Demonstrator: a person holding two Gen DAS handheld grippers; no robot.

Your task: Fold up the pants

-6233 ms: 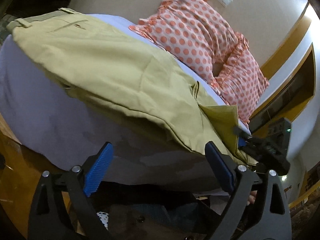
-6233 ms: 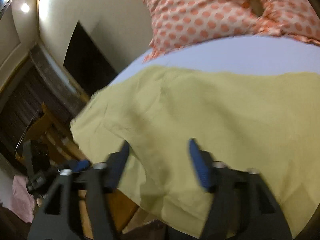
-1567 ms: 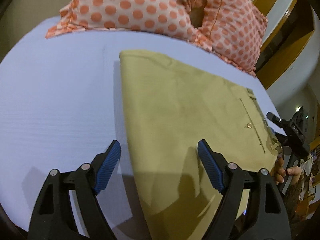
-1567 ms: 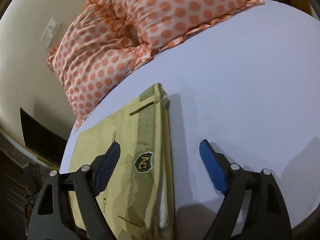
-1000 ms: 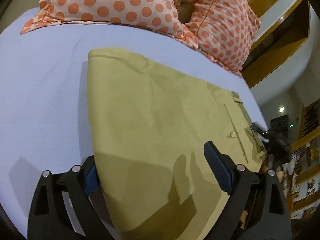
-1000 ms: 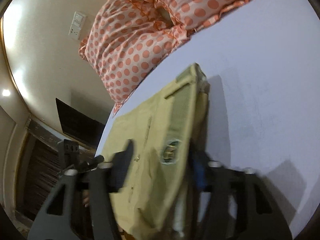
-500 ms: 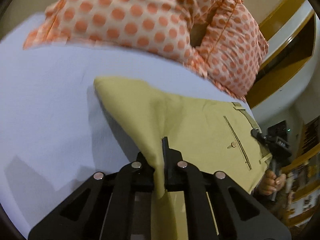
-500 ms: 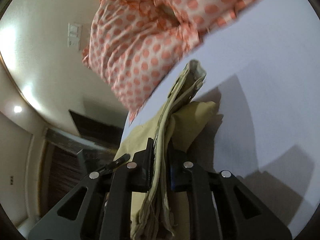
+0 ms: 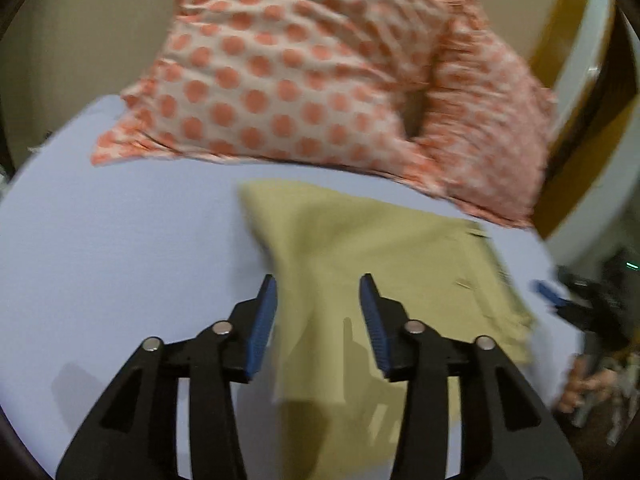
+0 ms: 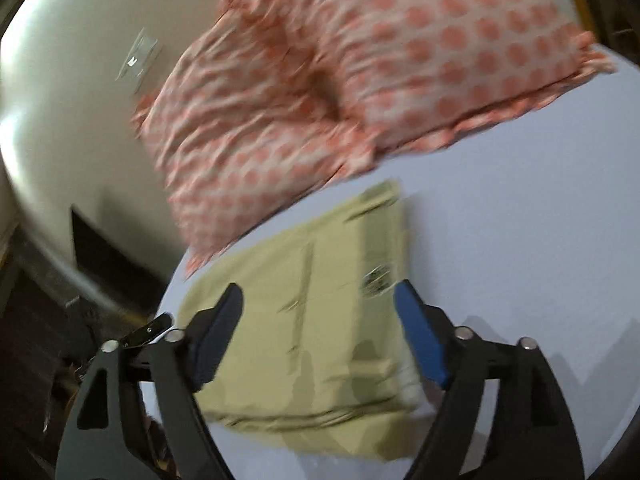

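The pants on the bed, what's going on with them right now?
A person with a handheld gripper in each hand is folding khaki pants on a bed with a pale lavender sheet. The pants lie folded into a compact bundle below two orange polka-dot pillows. The left gripper and the right gripper are both open, held above the fabric and gripping nothing. The waistband with its label faces the right gripper. Both views are motion-blurred.

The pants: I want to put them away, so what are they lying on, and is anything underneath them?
The folded pants lie on a lavender bedsheet, with polka-dot pillows behind them. Whatever is directly beneath the fabric is covered and cannot be seen.
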